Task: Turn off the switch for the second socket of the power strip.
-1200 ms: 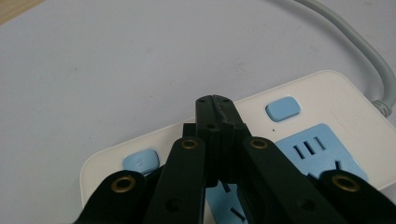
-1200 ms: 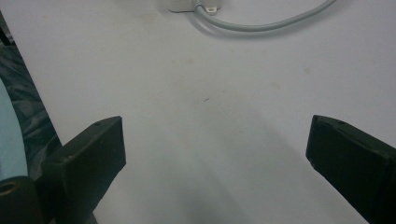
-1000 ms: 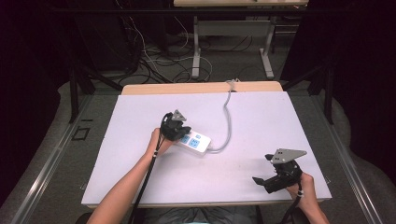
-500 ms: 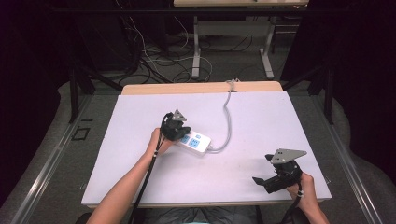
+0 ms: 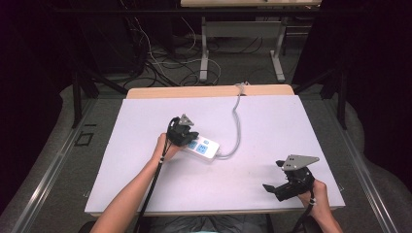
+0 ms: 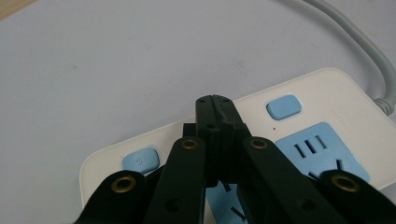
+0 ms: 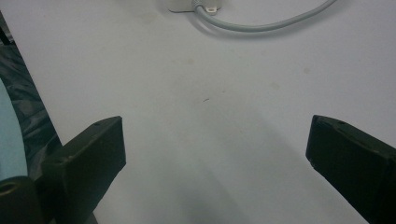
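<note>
Power strip (image 5: 203,147) work looked barely begun to us: our left gripper (image 5: 183,134), jaws pressed together on nothing, hovered over the strip's left end between its blue buttons (image 6: 282,106), while that white strip lay mid-table, long axis running left-far to right-near, cord (image 5: 236,127) leaving rightward, and our right gripper (image 5: 279,189) waited open.

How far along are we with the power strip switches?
Done: the left gripper, jaws shut, is down over the power strip, tips between its two blue buttons. In hand: lining up a press; whether a button has been pressed I cannot tell. Left: the press itself, perhaps. The right gripper waits open near the table's front edge.
</note>
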### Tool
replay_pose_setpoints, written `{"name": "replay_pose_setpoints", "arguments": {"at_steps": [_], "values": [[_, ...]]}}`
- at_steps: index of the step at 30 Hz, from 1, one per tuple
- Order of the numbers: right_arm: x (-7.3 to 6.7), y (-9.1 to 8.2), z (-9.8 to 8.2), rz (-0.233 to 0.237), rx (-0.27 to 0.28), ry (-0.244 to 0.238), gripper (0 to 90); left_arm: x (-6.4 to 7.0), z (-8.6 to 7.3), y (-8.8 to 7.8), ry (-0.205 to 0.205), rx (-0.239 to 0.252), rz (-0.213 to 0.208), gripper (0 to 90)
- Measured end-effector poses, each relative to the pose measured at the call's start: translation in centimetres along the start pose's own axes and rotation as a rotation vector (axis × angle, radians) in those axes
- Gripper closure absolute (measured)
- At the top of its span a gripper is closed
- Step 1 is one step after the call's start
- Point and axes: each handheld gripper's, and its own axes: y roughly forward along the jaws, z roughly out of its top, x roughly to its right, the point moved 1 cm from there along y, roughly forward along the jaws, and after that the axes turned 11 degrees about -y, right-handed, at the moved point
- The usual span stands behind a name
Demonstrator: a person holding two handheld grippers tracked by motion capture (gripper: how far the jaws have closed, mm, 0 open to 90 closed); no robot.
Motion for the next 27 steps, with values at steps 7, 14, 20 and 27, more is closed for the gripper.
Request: {"name": "replay_pose_setpoints", "arguments": {"at_steps": [7, 14, 20, 27], "values": [[0.0, -0.02, 0.0, 0.002, -0.002, -0.001, 4.1, 0.0, 0.01, -0.01, -0.001, 0.0, 0.001, 90.0], [-0.01, -0.03, 0.01, 0.001, -0.002, -0.001, 4.2, 0.04, 0.04, -0.02, 0.0, -0.001, 0.004, 90.0], [-0.03, -0.04, 0.02, 0.001, -0.002, -0.002, 4.1, 0.18, 0.05, -0.01, 0.004, 0.0, 0.014, 90.0], [-0.03, -0.02, 0.04, 0.002, -0.001, -0.002, 4.1, 0.22, 0.16, 0.0, 0.017, -0.005, 0.018, 90.0]]}}
